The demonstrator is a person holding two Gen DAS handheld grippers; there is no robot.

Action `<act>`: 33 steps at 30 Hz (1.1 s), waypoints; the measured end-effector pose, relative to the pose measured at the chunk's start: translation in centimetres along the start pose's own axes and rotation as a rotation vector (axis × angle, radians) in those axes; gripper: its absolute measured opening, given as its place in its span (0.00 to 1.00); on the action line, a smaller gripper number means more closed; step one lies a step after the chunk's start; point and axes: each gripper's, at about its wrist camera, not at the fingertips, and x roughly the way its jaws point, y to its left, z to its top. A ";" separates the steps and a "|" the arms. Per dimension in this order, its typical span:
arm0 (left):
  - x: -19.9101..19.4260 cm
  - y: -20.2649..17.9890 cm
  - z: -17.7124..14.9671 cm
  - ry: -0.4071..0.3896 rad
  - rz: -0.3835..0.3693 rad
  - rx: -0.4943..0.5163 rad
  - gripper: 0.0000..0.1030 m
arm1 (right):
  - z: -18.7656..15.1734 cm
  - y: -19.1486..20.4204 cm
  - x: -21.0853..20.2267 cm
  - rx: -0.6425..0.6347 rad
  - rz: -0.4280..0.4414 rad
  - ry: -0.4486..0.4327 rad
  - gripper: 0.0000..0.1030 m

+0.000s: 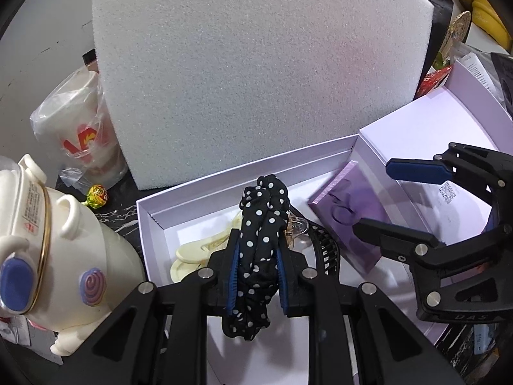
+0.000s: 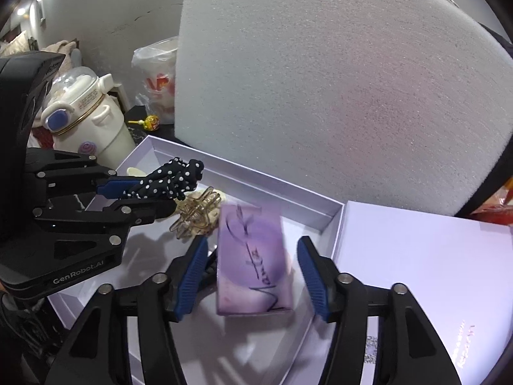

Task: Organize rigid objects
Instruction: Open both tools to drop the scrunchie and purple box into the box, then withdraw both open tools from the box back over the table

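My left gripper is shut on a black polka-dot headband and holds it above the open white box; it also shows in the right wrist view with the headband. My right gripper is open, its blue pads on either side of a purple box, not touching it. The purple box looks blurred and leans on the white box's right end. A clear hair claw, cream shoe-horn-like pieces and a black comb lie in the box.
A big grey foam block stands right behind the box. A cream bottle with blue buttons, a bagged cup and a lollipop are at the left. The white lid lies at the right.
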 end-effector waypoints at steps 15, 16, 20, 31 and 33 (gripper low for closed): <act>-1.9 -1.2 -0.1 -0.007 0.064 0.005 0.25 | -0.7 -0.6 -2.3 0.017 -0.034 -0.026 0.61; -2.0 -1.4 -0.2 -0.009 0.063 0.004 0.25 | -0.7 -0.6 -2.5 0.018 -0.036 -0.029 0.61; -3.0 -1.5 -0.3 -0.026 0.066 0.002 0.25 | -0.8 -0.7 -3.3 0.019 -0.040 -0.041 0.61; -6.8 -2.6 -0.4 -0.097 0.081 0.016 0.25 | -1.2 -0.1 -6.4 0.017 -0.052 -0.094 0.61; -7.7 -2.9 -0.5 -0.113 0.082 0.020 0.25 | -1.3 0.0 -7.0 0.018 -0.052 -0.105 0.61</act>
